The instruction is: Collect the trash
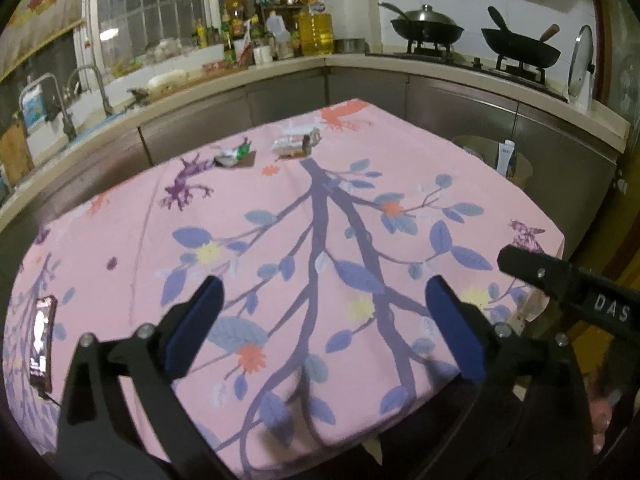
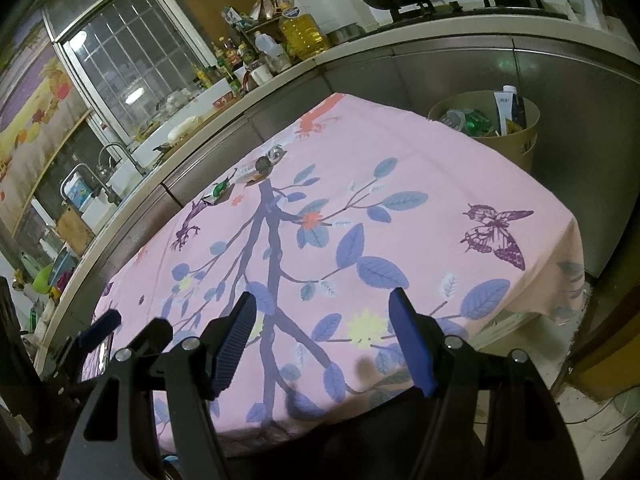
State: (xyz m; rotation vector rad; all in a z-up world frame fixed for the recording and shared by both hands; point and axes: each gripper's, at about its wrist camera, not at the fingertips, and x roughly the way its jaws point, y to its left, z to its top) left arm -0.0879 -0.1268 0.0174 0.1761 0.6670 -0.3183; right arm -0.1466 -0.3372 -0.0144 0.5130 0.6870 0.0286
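Two black hand-held grippers with blue pads hover over the near edge of a table draped in a pink cloth point(image 1: 400, 152) printed with purple branches, blue leaves and a butterfly. The left gripper point(image 1: 324, 322) has its jaws spread wide apart with nothing between them, only the printed cloth showing below. The right gripper point(image 2: 324, 334) likewise stands with its jaws apart and empty; its black finger also pokes into the left wrist view from the right edge. At the cloth's near left edge lies a dark smartphone point(image 1: 42, 344) with a lit screen.

Well beyond both grippers, near the far edge of the table, lies the trash: a crumpled green and silver wrapper point(image 1: 234, 154) to the left, and just to its right a crushed clear plastic bottle with a brown label point(image 1: 296, 142), the two near each other but apart. Off the table's right far corner stands a round tan waste bin point(image 2: 516, 142), already holding a green wrapper, a white tube and other scraps.

Behind runs a pale kitchen counter point(image 1: 280, 68) crowded with sauce bottles and a large yellow jug of cooking oil point(image 1: 316, 30), with two dark woks point(image 1: 428, 30) on the gas stove.
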